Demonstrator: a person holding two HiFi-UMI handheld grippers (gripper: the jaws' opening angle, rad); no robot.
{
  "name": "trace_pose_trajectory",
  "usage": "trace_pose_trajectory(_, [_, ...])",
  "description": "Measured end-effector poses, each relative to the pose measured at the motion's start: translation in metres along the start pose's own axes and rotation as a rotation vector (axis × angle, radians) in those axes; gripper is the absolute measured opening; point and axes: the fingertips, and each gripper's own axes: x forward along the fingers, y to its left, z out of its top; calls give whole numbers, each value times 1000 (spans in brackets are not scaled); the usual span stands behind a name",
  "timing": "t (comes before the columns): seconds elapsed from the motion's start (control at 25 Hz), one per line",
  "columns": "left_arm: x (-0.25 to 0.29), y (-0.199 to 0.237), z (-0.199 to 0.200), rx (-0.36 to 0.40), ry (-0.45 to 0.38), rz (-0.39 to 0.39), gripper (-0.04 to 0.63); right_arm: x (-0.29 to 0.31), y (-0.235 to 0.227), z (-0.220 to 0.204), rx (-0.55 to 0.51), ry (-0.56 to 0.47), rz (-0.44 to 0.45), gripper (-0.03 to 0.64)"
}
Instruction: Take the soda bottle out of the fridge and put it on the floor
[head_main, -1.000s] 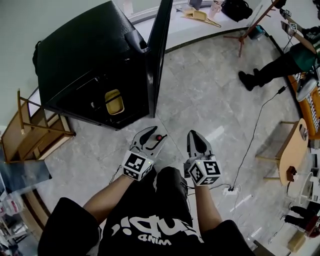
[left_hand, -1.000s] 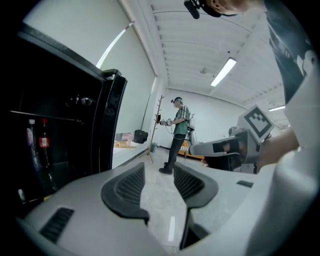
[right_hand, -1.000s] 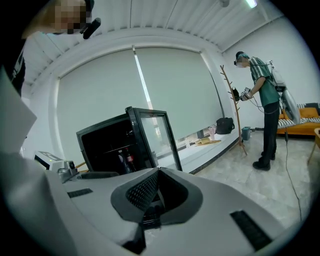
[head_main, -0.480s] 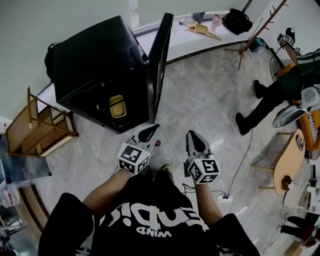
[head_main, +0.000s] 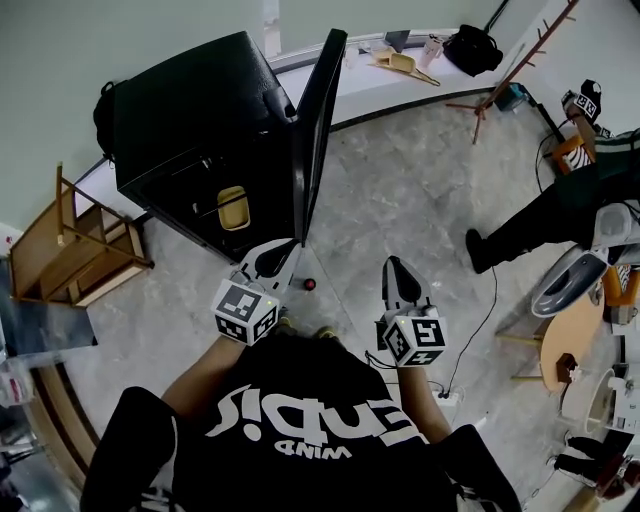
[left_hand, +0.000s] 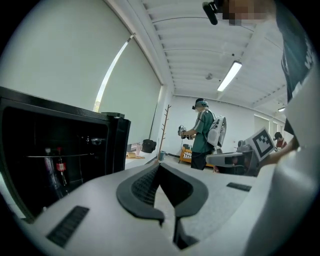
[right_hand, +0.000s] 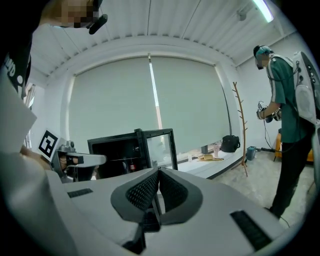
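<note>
Both tongs are closed and hold nothing: the left tongs (head_main: 282, 248) have their dark pads pressed tip to tip in the left gripper view, and the right tongs (head_main: 392, 264) show the same in the right gripper view, with only air and the room beyond them. I have both raised in front of my chest, pointing roughly level toward the black fridge (head_main: 190, 110), whose door (head_main: 318, 120) stands wide open. The soda bottle (head_main: 310, 284) stands on the grey marble floor (head_main: 400, 190), seen from above as a small red cap, just beyond the left tongs' tip and near the foot of the open door, not touched by either tongs. Inside the fridge I see a yellow container (head_main: 232, 208), and the left gripper view picks out a red-labelled bottle (left_hand: 60, 167) on a shelf. A person in a green top (left_hand: 202, 132) stands well apart across the room.
</note>
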Motion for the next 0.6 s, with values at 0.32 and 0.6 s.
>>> trace_pose_trajectory(0.32, [-18,8,5,3,-33,58,6,-17,-10,5,-19,-22,-58,21])
trace_pose_trajectory(0.6, [-20,9,-1,-2,-52,91,8,-18,-16,7,-26,-48,-73,21])
